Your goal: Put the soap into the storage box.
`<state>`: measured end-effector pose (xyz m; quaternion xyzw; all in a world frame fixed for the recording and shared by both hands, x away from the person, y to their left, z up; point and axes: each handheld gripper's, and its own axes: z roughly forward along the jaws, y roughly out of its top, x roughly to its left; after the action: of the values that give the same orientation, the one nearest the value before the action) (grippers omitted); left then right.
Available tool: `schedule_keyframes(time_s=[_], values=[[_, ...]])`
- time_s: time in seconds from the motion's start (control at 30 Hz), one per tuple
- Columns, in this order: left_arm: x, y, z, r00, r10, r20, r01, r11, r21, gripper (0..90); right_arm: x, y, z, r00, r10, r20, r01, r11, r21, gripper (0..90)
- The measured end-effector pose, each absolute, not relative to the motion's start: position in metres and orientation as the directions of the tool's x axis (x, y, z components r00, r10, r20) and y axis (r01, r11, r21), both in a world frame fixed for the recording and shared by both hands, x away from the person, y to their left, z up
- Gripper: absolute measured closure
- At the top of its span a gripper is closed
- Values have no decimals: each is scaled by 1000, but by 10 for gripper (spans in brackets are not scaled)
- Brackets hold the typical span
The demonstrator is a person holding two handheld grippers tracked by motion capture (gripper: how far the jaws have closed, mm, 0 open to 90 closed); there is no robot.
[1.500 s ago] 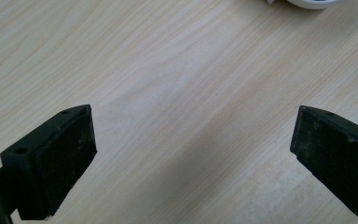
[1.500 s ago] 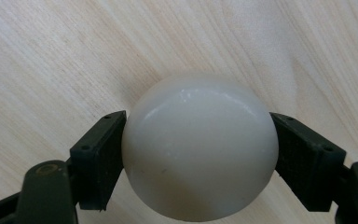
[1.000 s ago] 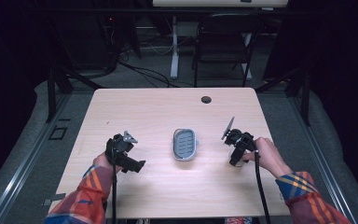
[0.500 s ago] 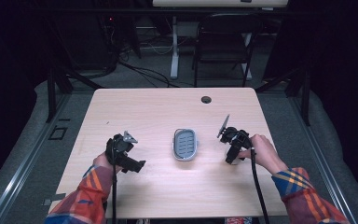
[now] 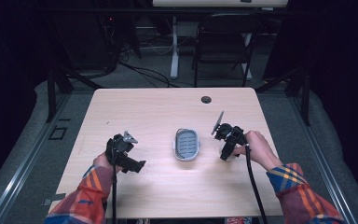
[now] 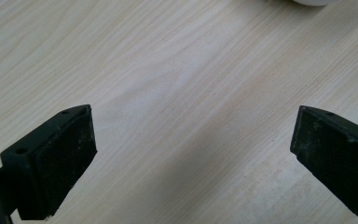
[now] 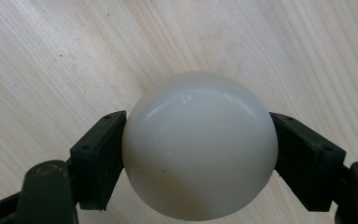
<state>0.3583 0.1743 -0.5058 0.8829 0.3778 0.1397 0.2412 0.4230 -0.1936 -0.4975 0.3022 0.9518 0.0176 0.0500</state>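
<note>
1. The right gripper (image 7: 199, 144) has its two black jaws closed on a white ball (image 7: 199, 145), one jaw pressed to each side, above bare wood.
2. The left gripper (image 6: 191, 154) has its jaws spread wide with nothing between them; pale wood grain lies below.
3. In the high view, the right gripper (image 5: 227, 145) sits just right of a small grey oval tray (image 5: 186, 144) at the middle of the table (image 5: 158, 102). The ball shows as a pale spot low on that gripper.
4. The tray's long axis runs away from the person. It lies to the ball's left, close by, and probably receives the ball next. The right hand (image 5: 257, 148) is much nearer it than the left gripper (image 5: 121, 151), which rests well apart on the tray's other side.
5. The right gripper view shows the grip on the ball clearly; the high view shows the tray and both plaid sleeves.
6. A pale curved edge (image 6: 307, 2) touches the top of the left gripper view; what it is cannot be told.
</note>
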Motion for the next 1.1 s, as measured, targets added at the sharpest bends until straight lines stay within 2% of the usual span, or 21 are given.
schedule_keyframes(time_s=[1.1], values=[[358, 174, -506, 678, 733, 63, 599, -600, 530, 1, 440, -174, -478, -824, 556, -110, 553, 831, 63, 227]])
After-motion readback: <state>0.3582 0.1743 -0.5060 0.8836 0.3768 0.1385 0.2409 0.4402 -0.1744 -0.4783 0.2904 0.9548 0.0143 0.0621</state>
